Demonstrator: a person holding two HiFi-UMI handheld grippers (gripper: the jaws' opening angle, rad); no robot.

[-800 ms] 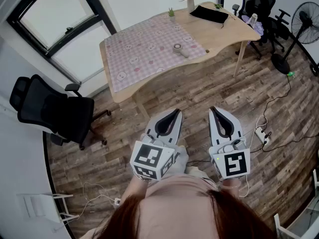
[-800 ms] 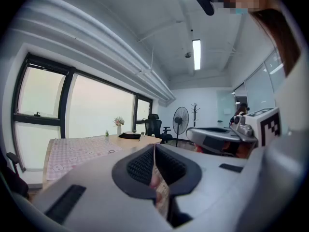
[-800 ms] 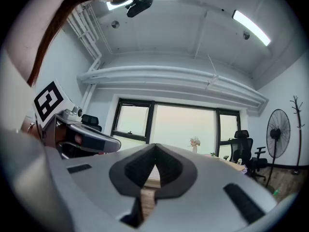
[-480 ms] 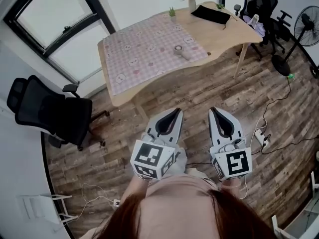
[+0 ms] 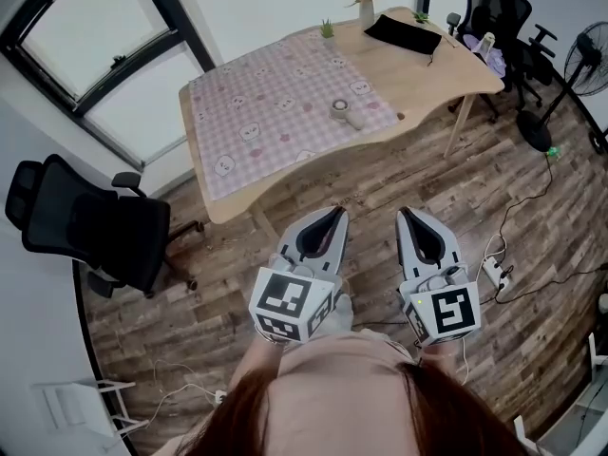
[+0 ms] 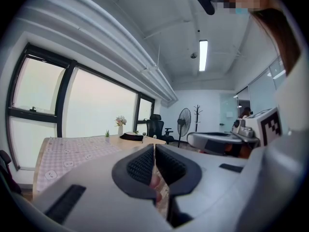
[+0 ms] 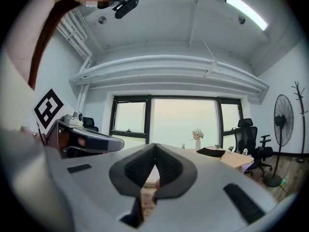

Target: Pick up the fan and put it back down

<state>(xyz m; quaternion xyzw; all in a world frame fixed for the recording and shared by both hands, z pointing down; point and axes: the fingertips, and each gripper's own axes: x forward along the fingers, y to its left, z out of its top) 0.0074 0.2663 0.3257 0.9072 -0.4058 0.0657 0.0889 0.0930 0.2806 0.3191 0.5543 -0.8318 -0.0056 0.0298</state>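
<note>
Head view: the fan [image 5: 343,113], as best I can judge the small round-headed thing with a short handle, lies on the checked cloth [image 5: 275,103] on the desk [image 5: 446,60]. It is well apart from the left gripper [image 5: 332,213] and right gripper [image 5: 408,211], both over the floor [image 5: 427,174]. It looks like light, stiff plastic. The handle seems the safest hold, the head likelier to crack. A vase [image 5: 366,9] holds flowers; a small pot [image 5: 327,28] holds a plant.

Left gripper view: fingers [image 6: 143,166] pressed together, empty.

Right gripper view: fingers [image 7: 170,170] likewise closed on nothing; a standing fan [image 7: 282,114] stands far right.
</note>
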